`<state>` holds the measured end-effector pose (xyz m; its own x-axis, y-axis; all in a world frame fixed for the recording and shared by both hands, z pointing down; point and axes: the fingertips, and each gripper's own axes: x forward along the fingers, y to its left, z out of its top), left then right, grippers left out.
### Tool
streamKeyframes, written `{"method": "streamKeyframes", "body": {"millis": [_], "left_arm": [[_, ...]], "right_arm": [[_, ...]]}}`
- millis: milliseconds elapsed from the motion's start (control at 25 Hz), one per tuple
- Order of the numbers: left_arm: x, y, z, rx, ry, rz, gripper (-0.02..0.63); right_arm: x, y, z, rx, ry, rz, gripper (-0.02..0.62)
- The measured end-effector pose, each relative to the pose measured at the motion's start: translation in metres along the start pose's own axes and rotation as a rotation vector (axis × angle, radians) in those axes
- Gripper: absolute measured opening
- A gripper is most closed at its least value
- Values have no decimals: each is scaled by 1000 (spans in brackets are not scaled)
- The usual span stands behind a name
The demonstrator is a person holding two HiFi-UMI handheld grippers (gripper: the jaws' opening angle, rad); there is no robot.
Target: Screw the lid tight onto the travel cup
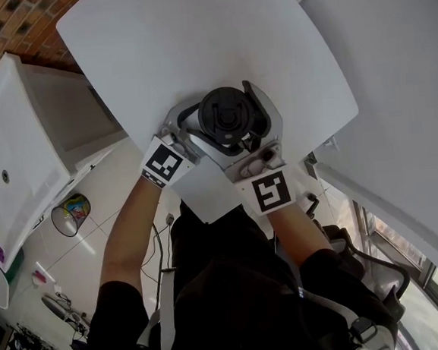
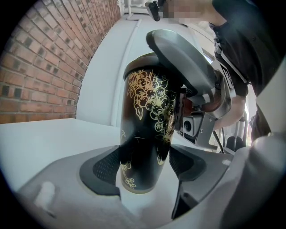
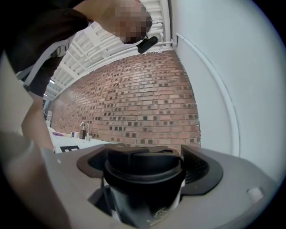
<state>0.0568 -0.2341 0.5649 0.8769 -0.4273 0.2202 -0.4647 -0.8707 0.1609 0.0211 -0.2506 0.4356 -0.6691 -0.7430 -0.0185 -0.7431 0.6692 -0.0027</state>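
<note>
Right tool (image 3: 149,162) on lid (image 3: 143,173), bricks (image 3: 134,107) beyond

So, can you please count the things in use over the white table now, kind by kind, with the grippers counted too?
travel cup: 1
lid: 1
grippers: 2, the left gripper and the right gripper
Total: 4

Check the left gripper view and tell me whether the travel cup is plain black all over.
No, the travel cup carries a gold flower-and-vine pattern across its black wall.
</note>
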Motion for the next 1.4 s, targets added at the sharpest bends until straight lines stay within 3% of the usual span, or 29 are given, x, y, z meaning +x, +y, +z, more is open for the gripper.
{"method": "streamKeyframes", "body": {"millis": [120, 160, 320, 520, 680, 800, 1040, 1400], "left_arm": [[0, 1, -1, 1, 0, 0, 345], [0, 1, -1, 0, 0, 1, 345], [0, 0, 0, -3, -1, 0, 345], [1, 0, 0, -2, 1, -5, 345], [0, -1, 1, -2, 1, -3, 345], [0, 0, 1, -2, 1, -3, 345], [0, 0, -1, -7, 3, -3, 345], [0, -1, 1, -2, 1, -3, 345]], "right_arm": [[2, 3, -10, 48, 29, -9, 491], [2, 7, -13, 87, 48, 35, 537], [-10, 12, -5, 189, 87, 300, 580], [-16, 9, 2, 43, 135, 527, 572], [-11, 20, -3, -54, 160, 602, 526], [-7, 17, 0, -17, 132, 549, 477], [-4, 11, 5, 36, 81, 390, 477], [-3, -1, 5, 21, 62, -3, 457]]}}
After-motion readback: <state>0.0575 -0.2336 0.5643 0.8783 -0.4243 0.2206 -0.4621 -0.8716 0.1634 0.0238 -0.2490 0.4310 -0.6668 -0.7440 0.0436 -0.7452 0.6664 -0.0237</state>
